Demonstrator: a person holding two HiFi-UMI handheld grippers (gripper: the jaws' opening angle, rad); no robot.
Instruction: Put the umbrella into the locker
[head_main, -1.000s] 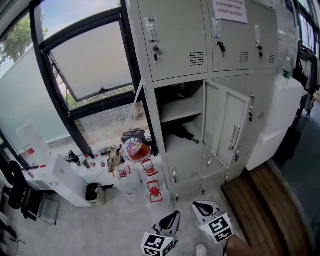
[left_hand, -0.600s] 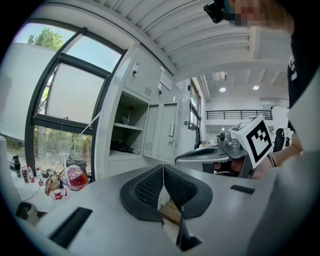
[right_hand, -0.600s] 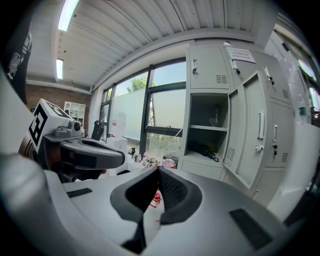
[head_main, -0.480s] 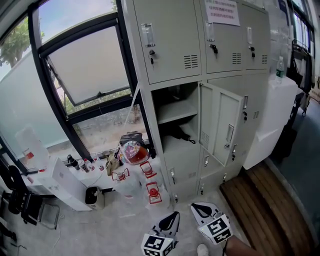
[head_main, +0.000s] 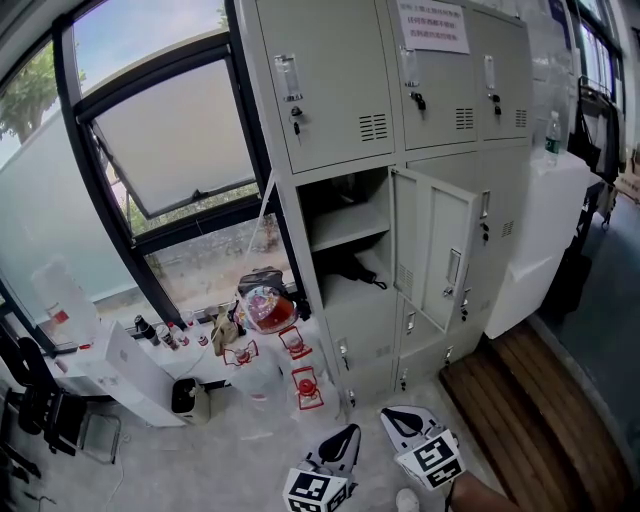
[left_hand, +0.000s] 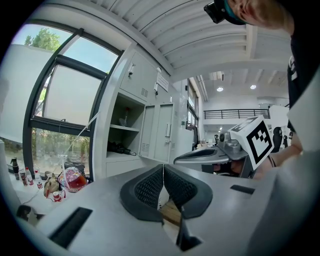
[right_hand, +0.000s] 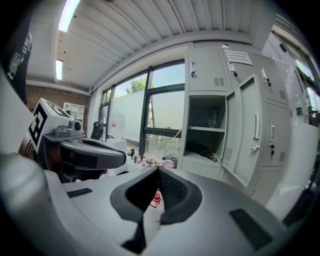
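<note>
Slightly leftward is where the locker (head_main: 330, 100) has drifted in the head view, while both grippers are kept low at the bottom edge. The umbrella (head_main: 352, 269), black and folded, is seen lying on the floor of the open compartment, beneath its inner shelf (head_main: 345, 226), with the door (head_main: 436, 255) swung out to the right. The left gripper (head_main: 343, 437) and the right gripper (head_main: 404, 418) are each pressed together with nothing pinched, well apart from the locker.

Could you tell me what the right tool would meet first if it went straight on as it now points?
Probably the clutter at the foot of the window, just left of the open locker; nothing nearer shows, though depth is unclear.
</note>
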